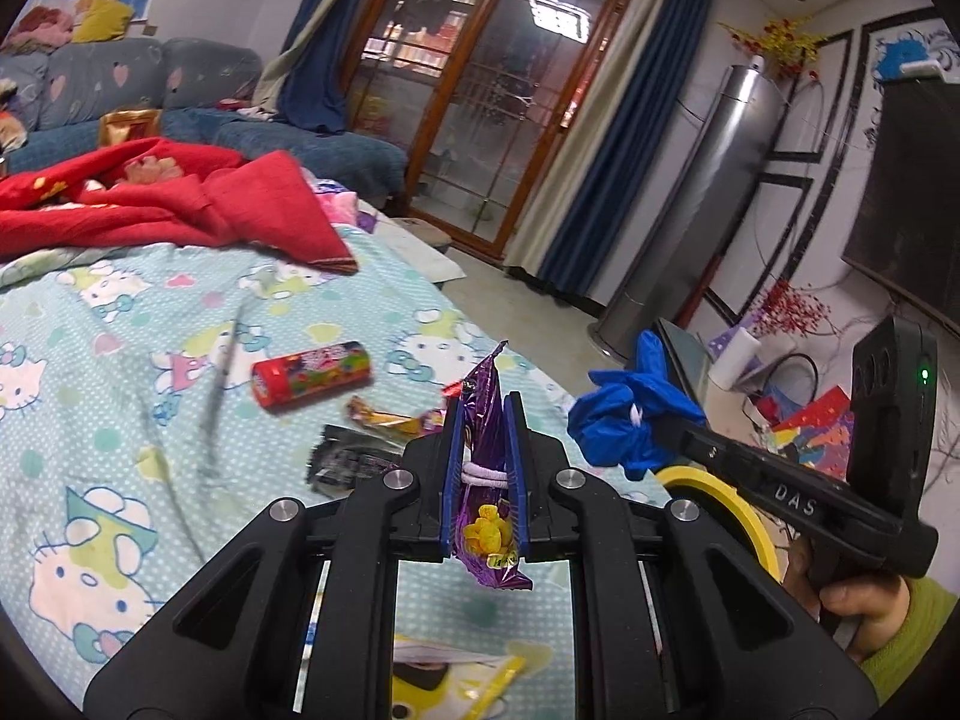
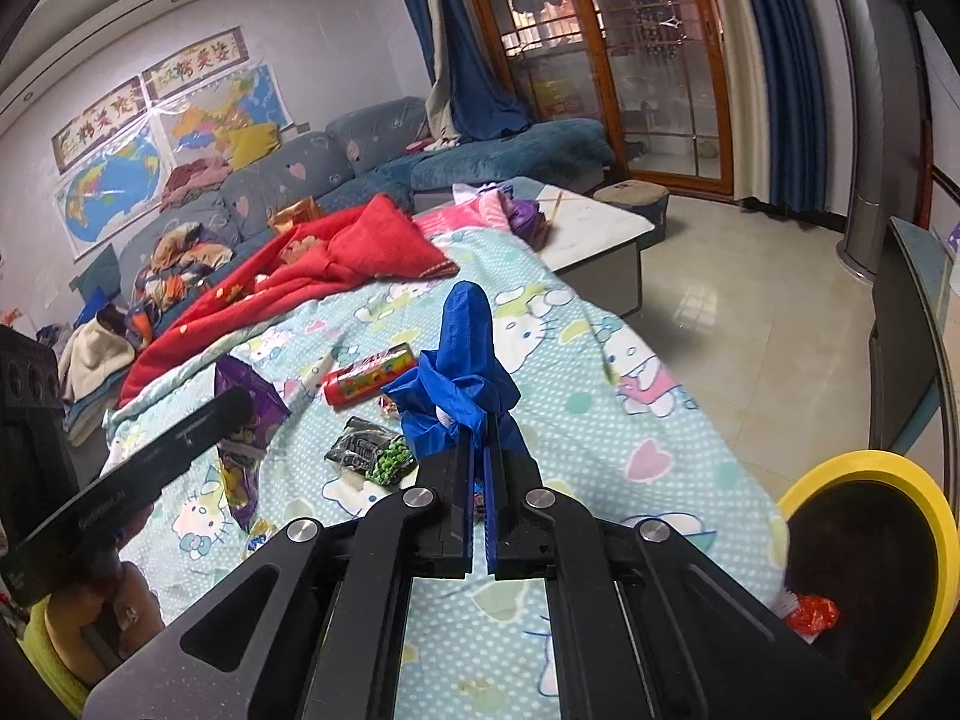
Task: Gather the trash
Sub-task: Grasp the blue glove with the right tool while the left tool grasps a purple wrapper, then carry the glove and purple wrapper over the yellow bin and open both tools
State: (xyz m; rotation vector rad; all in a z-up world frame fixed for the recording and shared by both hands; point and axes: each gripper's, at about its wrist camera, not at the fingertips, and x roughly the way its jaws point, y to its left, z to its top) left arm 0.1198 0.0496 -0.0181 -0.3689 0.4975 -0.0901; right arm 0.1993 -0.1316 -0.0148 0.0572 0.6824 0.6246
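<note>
Left gripper (image 1: 485, 414): we record its jaws pinching one purple snack wrapper (image 1: 483, 420), held upright above the bed (image 1: 180, 420). Right gripper (image 2: 478, 420): jaws pressed onto one crumpled blue glove (image 2: 462, 372), raised over the bed's right edge. Loose on the quilt between us and the red blanket (image 2: 336, 264), we count one red tube (image 1: 312, 373), one black wrapper (image 1: 348, 459) and one yellow wrapper (image 1: 390, 417). One yellow-rimmed bin (image 2: 870, 570) stands beside the bed, with bare floor beyond.
</note>
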